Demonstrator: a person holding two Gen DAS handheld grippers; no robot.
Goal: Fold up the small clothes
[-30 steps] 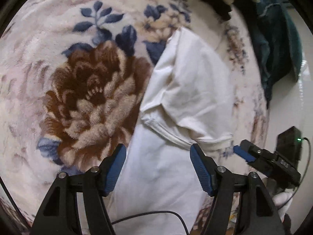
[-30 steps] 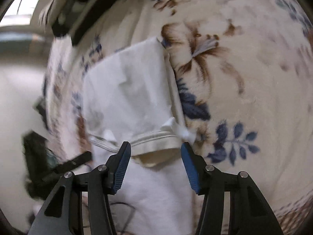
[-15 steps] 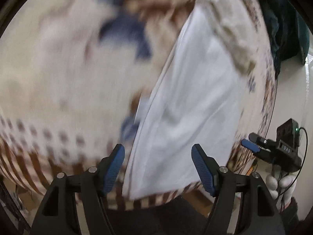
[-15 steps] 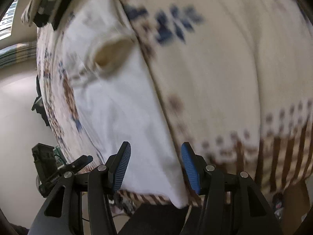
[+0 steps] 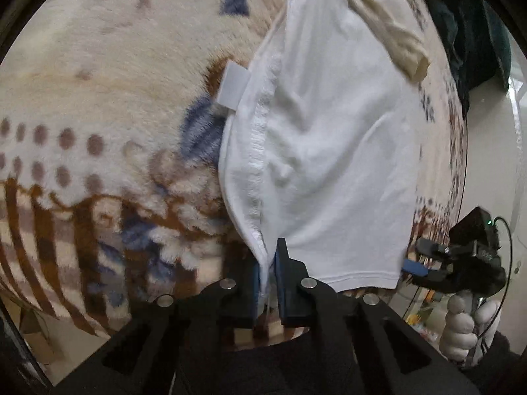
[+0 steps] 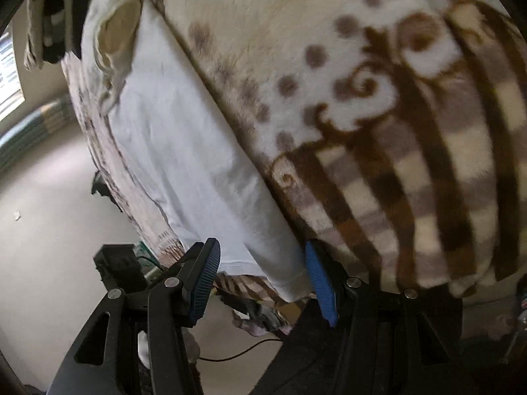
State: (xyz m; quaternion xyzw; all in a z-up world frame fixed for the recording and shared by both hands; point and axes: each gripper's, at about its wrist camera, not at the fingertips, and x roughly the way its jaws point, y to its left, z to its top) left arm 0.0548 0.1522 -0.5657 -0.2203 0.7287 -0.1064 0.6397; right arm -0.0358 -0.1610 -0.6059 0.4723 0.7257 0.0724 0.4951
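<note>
A white garment (image 5: 322,151) lies folded lengthwise on a floral fleece blanket (image 5: 98,105), its hem hanging at the blanket's near edge. My left gripper (image 5: 267,273) is shut on the garment's near left hem corner. A white label (image 5: 232,85) sticks out of its left seam. In the right wrist view the same garment (image 6: 184,151) runs away from me, and my right gripper (image 6: 263,276) is open with its blue pads on either side of the near right hem corner. It also shows in the left wrist view (image 5: 425,263).
The blanket's striped brown border (image 6: 411,197) hangs over the bed edge. Dark teal clothes (image 5: 474,33) lie at the far right. A dark pile (image 6: 52,16) sits beyond the garment's collar. The floor (image 6: 42,214) shows to the left.
Both grippers have drawn back from the collar end to the hem at the blanket's edge. My left gripper has closed on the hem corner. The right one stays open.
</note>
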